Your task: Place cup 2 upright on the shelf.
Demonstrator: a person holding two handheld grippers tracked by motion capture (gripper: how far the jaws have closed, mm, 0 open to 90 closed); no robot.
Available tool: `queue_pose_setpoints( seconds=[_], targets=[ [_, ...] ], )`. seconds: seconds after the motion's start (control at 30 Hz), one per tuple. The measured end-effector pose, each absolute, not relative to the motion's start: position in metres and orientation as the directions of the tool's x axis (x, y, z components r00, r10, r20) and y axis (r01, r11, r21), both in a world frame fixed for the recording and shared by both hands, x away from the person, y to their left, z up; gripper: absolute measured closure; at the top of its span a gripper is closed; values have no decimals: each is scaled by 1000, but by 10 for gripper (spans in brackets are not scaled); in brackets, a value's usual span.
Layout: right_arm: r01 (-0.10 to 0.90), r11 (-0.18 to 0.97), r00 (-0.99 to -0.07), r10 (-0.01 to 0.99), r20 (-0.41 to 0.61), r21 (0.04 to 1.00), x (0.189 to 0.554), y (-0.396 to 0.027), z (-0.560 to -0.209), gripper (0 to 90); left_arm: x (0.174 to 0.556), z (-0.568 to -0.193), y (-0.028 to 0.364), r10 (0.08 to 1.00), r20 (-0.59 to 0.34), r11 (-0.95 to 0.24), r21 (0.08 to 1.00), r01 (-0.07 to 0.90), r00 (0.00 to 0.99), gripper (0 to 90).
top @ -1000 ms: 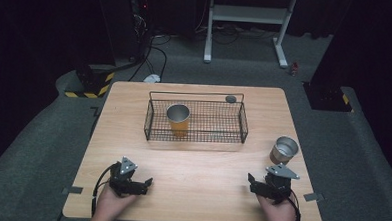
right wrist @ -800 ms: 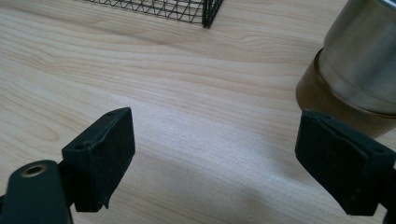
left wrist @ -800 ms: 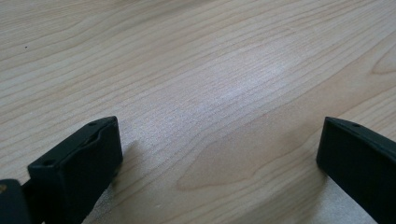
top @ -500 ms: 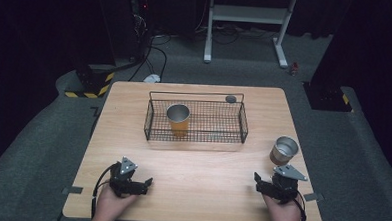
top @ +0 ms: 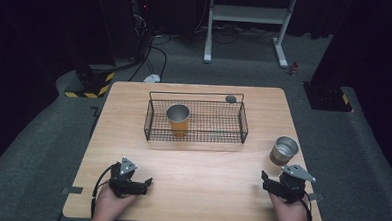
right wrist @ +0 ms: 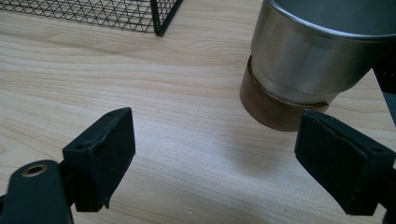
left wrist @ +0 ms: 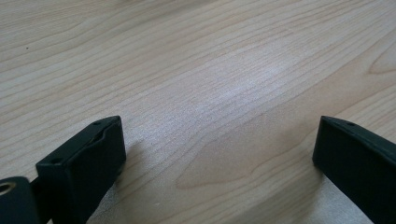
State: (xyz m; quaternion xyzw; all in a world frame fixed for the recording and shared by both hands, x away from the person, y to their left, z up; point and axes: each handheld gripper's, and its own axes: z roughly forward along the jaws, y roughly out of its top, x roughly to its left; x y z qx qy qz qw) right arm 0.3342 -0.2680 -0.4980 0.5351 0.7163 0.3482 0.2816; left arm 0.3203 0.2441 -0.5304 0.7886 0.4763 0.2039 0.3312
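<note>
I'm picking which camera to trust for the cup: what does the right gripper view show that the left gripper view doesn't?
Right gripper view alone: the steel cup with its brown base, just beyond the open right gripper, and a corner of the wire basket. Left gripper view alone: the left gripper, open, its jaws having just closed a little with nothing between them. Both share the wooden table.

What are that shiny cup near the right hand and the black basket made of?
The cup looks like brushed steel: silvery, with soft reflections. A brown band, perhaps leather or cork, wraps its base. The basket seems to be thin metal wire in a matt black coat, judging by its fine open mesh. The table shows pale wood grain, possibly laminate.
</note>
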Motion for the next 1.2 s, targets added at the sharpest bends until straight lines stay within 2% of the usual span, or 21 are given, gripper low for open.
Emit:
queue_pose_setpoints(
  seconds=[0.37,0.9,1.2],
  targets=[
    [564,163,-246,969,-24,810,337,-279,-497,125,323,-531,245,886,5,-326,716,617,463,23],
    [541,151,-190,980,-55,827,362,-295,-493,102,325,-531,244,883,2,-331,712,619,470,2],
    [541,107,-178,984,-11,834,379,-300,-494,99,325,-531,244,882,3,-333,712,618,472,2]
  ],
)
